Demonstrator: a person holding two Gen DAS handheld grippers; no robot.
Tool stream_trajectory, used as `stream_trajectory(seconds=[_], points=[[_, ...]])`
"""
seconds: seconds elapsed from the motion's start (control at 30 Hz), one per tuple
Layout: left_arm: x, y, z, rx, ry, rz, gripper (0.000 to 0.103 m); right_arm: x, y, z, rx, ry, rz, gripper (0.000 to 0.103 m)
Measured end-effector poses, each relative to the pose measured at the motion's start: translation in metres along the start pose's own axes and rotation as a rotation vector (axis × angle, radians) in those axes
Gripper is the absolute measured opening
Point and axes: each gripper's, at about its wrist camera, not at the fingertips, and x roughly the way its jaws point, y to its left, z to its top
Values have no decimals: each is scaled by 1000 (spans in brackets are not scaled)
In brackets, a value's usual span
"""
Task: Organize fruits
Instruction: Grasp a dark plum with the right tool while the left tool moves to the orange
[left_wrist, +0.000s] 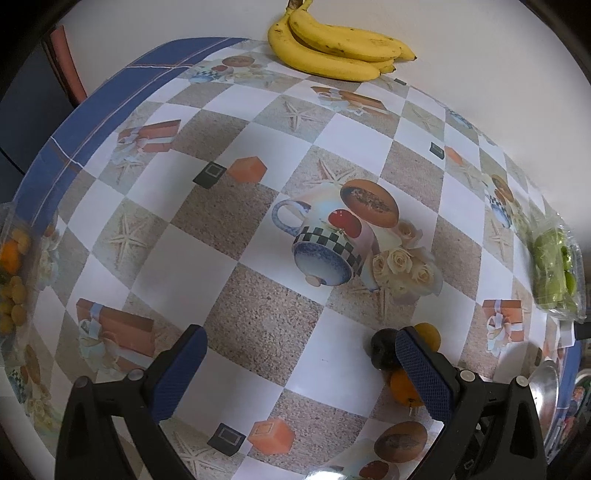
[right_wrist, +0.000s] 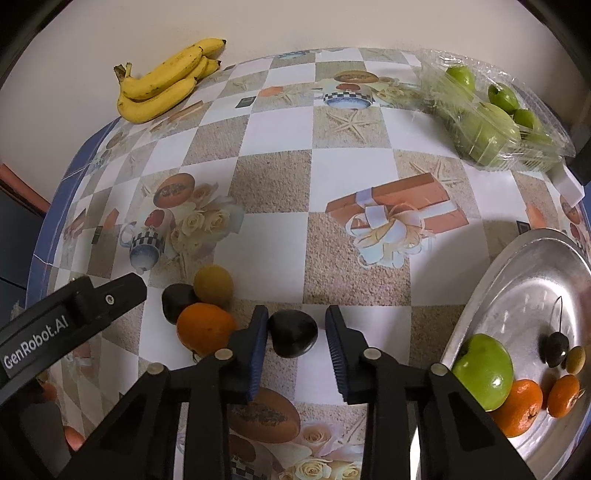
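one dark plum sits between right tool fingers.

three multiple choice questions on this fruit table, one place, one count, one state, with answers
1. Where do the bananas lie? A at the table's far edge; B on a chair; C on the floor.
2. How many orange fruits show in the metal tray? A one; B two; C four.
3. How do the left tongs stand? A shut on a banana; B shut on an orange; C open and empty.
Answers: 1 A, the bunch rests by the wall; 2 B, two sit beside the green apple; 3 C, only tablecloth shows between them.
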Motion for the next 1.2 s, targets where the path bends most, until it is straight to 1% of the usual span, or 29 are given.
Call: stream_trajectory(seconds=[0.17,0.27,0.4,0.5,0.53,0.63,0.7,0.77,0.8,0.83,0.87,0.97,1.0,1.07,1.2], points=[[0,-1,-1,-2,8,-7,103,0,2,1,-5,-1,-2,28],[0,-2,0,-3,12,-18,103,-2,0,1,7,-2,13,27],[-1,-8,-2,4,22,-56,103,-10,0,3,9,-17,19,27],[0,-11,-5,-11,38,-90,102,-16,-3,3,20,-23,7,27],[1,-13,-6,-14,45,-107,100,-17,-5,3,22,-24,1,27],[2,-20,-11,-12,61,-156,91,-20,-12,3,31,-24,-7,27],[2,-25,-13,-8,66,-181,87,-23,-16,3,37,-26,-8,27],[2,-30,-15,-6,74,-206,81,-25,-18,2,34,-28,-11,27],[3,-32,-15,-7,77,-213,80,-27,-20,2,31,-29,-13,27],[3,-35,-16,-10,81,-213,78,-28,-21,1,30,-30,-15,27],[4,-36,-17,-13,84,-212,73,-29,-22,1,29,-31,-18,27],[6,-40,-19,-16,93,-222,64,-32,-25,0,23,-30,-25,27],[6,-41,-19,-15,94,-223,62,-32,-26,-1,19,-29,-28,27],[6,-43,-20,-14,95,-224,56,-33,-27,-2,16,-27,-33,27],[8,-45,-21,-23,102,-224,55,-36,-29,-3,13,-30,-33,27]])
